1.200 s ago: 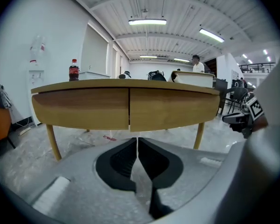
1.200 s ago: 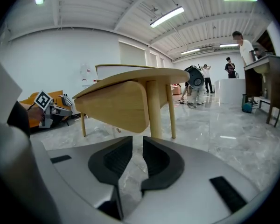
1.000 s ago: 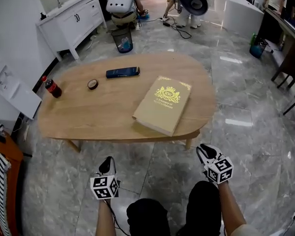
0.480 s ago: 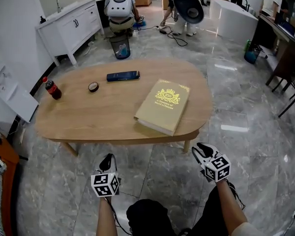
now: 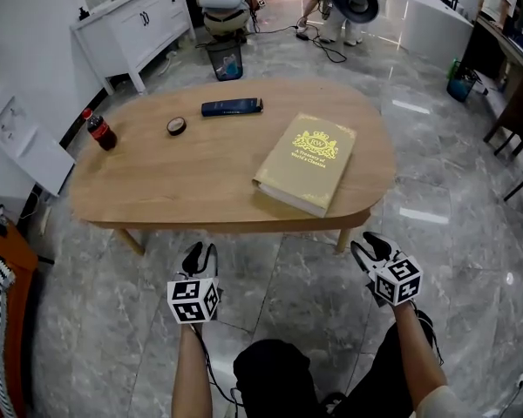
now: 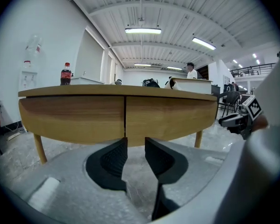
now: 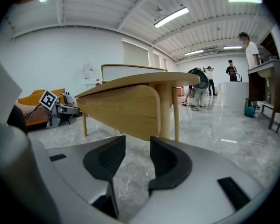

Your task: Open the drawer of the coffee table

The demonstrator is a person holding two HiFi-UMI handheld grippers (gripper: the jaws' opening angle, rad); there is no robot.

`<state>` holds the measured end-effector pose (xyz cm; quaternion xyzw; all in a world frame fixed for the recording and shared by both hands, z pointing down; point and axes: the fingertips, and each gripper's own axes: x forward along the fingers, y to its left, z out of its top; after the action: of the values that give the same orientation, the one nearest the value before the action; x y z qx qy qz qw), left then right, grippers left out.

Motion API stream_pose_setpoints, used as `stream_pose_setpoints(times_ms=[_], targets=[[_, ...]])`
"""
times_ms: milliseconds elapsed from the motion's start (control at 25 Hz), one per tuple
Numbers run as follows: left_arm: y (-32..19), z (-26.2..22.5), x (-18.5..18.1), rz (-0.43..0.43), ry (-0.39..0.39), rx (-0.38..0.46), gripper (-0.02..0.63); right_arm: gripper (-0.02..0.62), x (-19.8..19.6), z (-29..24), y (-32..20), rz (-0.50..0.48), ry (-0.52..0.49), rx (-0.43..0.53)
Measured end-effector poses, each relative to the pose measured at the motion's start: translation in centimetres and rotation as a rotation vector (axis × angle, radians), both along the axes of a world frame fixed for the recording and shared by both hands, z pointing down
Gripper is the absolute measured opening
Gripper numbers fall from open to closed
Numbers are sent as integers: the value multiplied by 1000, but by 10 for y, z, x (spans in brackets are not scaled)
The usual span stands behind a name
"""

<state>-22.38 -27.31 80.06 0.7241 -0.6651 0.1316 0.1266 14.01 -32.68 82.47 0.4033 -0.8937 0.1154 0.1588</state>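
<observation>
Holds the left gripper [image 5: 199,252] and the right gripper [image 5: 372,246] low over the marble floor [image 5: 288,294], both short of the table [image 5: 192,190] and touching nothing. Points both toward its near side, the left one under about the middle of the edge, the right one close to the right-hand leg [image 5: 341,238].

Has just been spreading both pairs of jaws. Shows, in the left gripper view, the left gripper [image 6: 136,146] released: a narrow gap between the pads, only floor and wood behind it. Shows, in the right gripper view, the right gripper [image 7: 137,146] released as well: a somewhat wider gap, nothing in it.

Faces the drawer fronts [image 6: 74,118] straight on from the left gripper: two wooden panels side by side under the tabletop, both closed, split by a vertical seam that lines up almost above the gap between the jaws. Keeps clear of them, with bare floor between. Catches from the right gripper only the rounded end of the table [image 7: 126,108], up and to the left of its jaws, with a leg [image 7: 176,111] just behind.

Bears on top a book [image 5: 305,164] toward the right, a bottle [image 5: 99,131] at the left end, a dark flat box [image 5: 232,106] at the far side and a small round thing [image 5: 176,126] between bottle and box.
</observation>
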Motion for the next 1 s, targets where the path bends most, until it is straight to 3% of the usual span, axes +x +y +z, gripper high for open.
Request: stream_pose_setpoints(times_ms=[240,520,680,1000], targets=[[-28,-12,1,57,-24,7,191,222,1,-13,-17,33,9,28],[-37,-9,5,108,6,9,232,263,-3,-20,-28,30,-83,-1],[-43,-10,12,131,14,16,245,268,-7,-21,-32,11,-64,9],[-45,-11,10,89,44,30,245,268,-18,-20,-39,-25,25,38]])
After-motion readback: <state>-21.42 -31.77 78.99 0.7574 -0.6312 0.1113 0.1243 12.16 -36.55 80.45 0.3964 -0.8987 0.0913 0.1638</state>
